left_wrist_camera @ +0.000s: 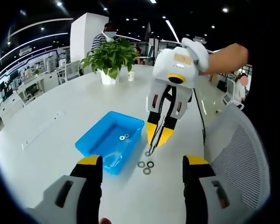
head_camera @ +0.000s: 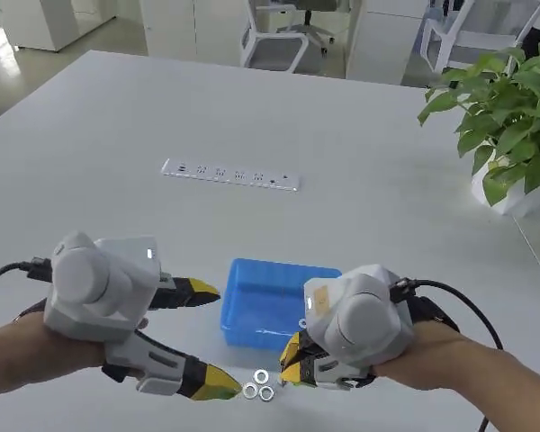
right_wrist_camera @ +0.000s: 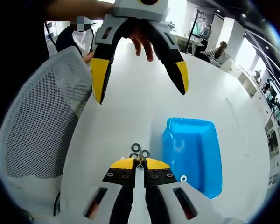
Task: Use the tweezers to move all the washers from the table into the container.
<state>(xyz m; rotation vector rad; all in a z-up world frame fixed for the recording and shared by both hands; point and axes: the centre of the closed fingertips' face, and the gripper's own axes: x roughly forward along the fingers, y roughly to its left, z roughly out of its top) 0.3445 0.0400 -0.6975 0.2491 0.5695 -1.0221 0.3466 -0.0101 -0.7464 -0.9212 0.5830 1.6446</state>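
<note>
Three steel washers (head_camera: 260,386) lie close together on the white table just in front of the blue container (head_camera: 279,267). My right gripper (head_camera: 292,362) is shut on thin tweezers (left_wrist_camera: 155,137), whose tip hangs just above the washers (left_wrist_camera: 146,166). The right gripper view has its shut jaws right behind the washers (right_wrist_camera: 138,151). My left gripper (head_camera: 211,337) stands open to the left of them, with nothing between its fingers, and it also hangs open in the right gripper view (right_wrist_camera: 140,78). Two washers (left_wrist_camera: 123,137) lie inside the container (left_wrist_camera: 130,119).
A white power strip (head_camera: 229,174) lies on the table's middle. A potted plant (head_camera: 508,117) stands at the far right edge. A grey mesh chair (left_wrist_camera: 242,154) sits beside the table's near edge. The right gripper's cable (head_camera: 459,297) trails to the right.
</note>
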